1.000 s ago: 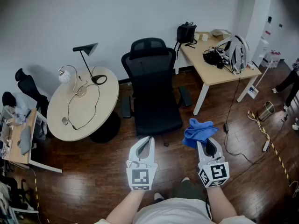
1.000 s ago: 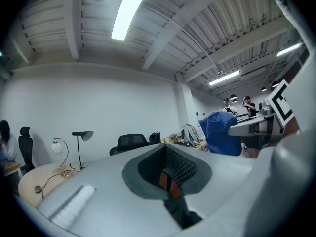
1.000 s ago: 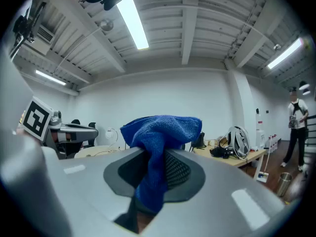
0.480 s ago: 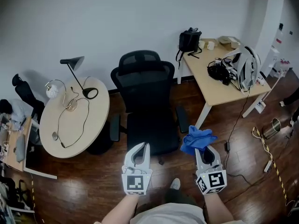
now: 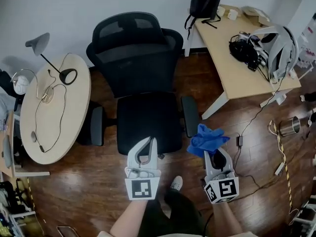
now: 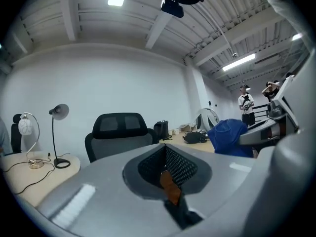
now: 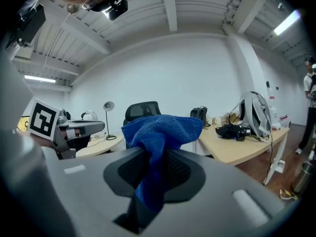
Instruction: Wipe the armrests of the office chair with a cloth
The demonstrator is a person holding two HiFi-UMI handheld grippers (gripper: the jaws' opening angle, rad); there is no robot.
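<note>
Cloth (image 5: 206, 138) end inside right tongs (image 5: 216, 156)

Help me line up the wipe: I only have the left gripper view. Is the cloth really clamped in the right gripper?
Observer: Yes. The right gripper view shows the right gripper shut on the blue cloth, which bunches up above the jaws.
Operator: Where is the nearest armrest?
Observer: In the head view, the right-side armrest lies just ahead of the cloth and slightly to its left, with no contact.
Operator: And the other one?
Observer: The left-side armrest sits ahead and to the left of the left gripper, whose jaws are closed on nothing.
</note>
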